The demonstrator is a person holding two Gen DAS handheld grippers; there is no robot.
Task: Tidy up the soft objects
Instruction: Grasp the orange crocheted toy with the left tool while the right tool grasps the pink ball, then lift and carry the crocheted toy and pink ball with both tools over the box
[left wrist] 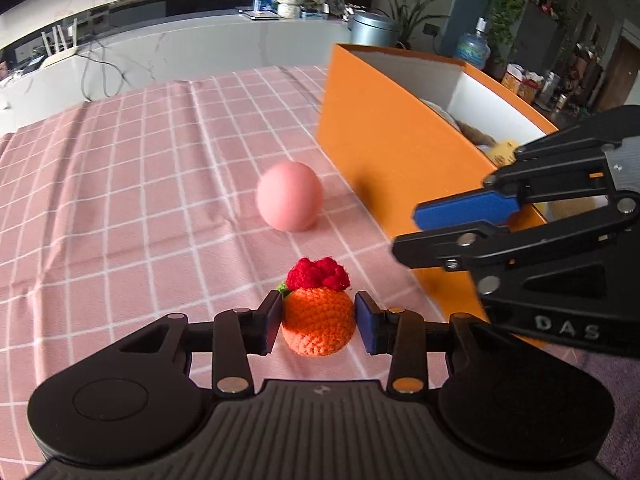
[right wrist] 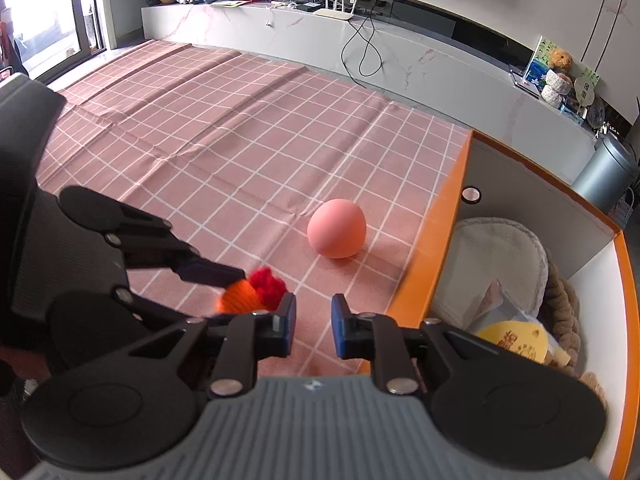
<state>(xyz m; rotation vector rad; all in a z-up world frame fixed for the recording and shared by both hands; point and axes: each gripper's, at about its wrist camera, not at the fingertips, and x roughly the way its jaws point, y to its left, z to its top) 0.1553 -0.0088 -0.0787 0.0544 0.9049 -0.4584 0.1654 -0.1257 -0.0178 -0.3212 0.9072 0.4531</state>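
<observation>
An orange crocheted toy (left wrist: pixel 319 322) with a red tuft sits between the pads of my left gripper (left wrist: pixel 319 322), which touch its sides and are shut on it just above the pink checked cloth (left wrist: pixel 140 184). It also shows in the right wrist view (right wrist: pixel 244 296). A pink ball (left wrist: pixel 289 196) lies on the cloth beyond it, also in the right wrist view (right wrist: pixel 337 229). My right gripper (right wrist: pixel 313 330) is open and empty, near the edge of the orange box (right wrist: pixel 440 216). The box (left wrist: pixel 380 152) holds several soft things.
A grey marble counter (right wrist: pixel 400 52) with cables, a router and a teddy bear runs behind the cloth. A grey metal bin (right wrist: pixel 608 168) stands past the box. The right gripper's body (left wrist: pixel 560 240) hangs over the box's near wall.
</observation>
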